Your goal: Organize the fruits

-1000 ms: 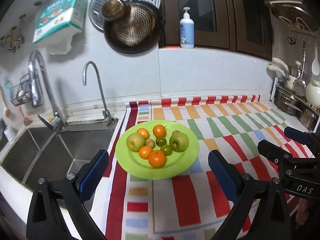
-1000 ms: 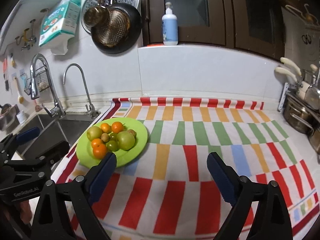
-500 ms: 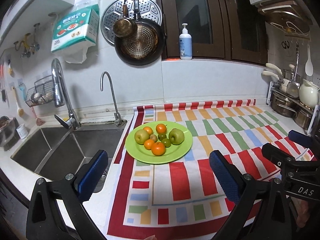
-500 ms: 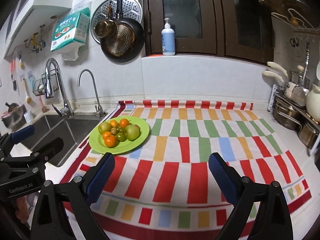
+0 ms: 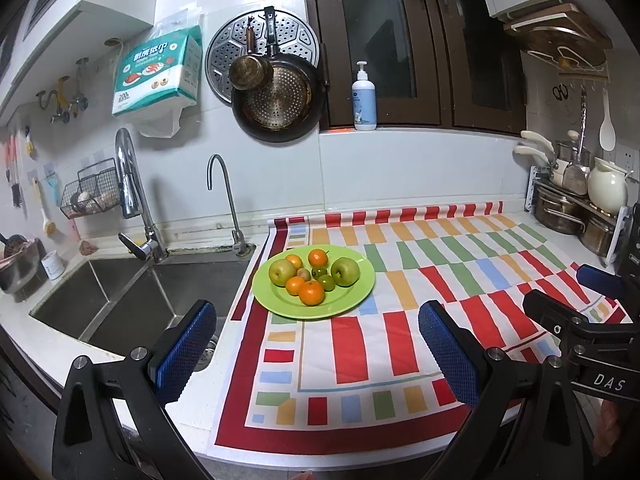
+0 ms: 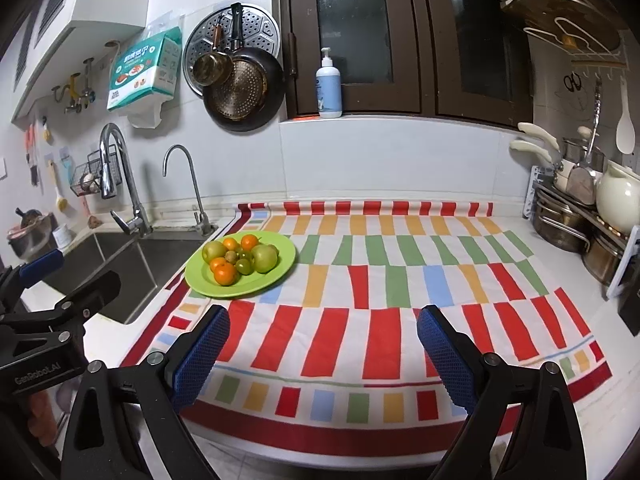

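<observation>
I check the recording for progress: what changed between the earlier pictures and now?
Both grippers, left gripper and right gripper, drew back from the green plate, which now looks smaller and farther. Both are open and empty; nothing was grasped. The fruits stayed piled on the plate.

"DAS" in white caps on the black body of the right tongs [image 5: 599, 298], seen at lower right in left wrist view. "GenRobot.AI" in grey on the black body of the left tongs [image 6: 64, 280], lower left in right wrist view. Teal tissue pack [image 5: 158, 70] hung on wall: "200" legible at its lower left corner, plus big white Chinese chars across the top, too blurred to read. Pump bottle [image 5: 364, 98] on the sill has a label w/ print, unreadable.
</observation>
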Demonstrator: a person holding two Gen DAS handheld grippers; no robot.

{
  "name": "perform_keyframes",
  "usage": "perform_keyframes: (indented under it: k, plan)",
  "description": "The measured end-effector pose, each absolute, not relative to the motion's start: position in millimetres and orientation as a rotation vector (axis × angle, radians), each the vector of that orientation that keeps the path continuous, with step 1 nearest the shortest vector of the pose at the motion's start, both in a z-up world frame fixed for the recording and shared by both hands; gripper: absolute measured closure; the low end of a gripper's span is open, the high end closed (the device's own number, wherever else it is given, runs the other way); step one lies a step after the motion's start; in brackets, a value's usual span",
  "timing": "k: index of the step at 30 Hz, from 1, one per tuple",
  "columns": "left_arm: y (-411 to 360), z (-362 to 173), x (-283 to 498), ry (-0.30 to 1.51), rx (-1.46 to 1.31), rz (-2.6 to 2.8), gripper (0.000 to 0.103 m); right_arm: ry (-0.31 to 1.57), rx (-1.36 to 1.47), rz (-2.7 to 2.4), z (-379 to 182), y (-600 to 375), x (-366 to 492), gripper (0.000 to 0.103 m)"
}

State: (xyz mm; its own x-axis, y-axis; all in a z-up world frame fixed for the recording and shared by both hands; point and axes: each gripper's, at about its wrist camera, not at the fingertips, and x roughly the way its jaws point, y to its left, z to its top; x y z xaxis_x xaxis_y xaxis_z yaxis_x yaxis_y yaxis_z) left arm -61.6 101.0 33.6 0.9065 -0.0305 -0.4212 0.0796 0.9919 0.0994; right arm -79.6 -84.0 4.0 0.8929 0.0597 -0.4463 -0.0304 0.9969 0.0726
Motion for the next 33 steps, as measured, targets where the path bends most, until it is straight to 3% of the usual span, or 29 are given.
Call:
perform_keyframes:
  k: [33]
  plan:
    - [96,35,-76,0.429,0.122,-0.067,0.0,0.455,0.069,0.03,8,-93,-98,0.008]
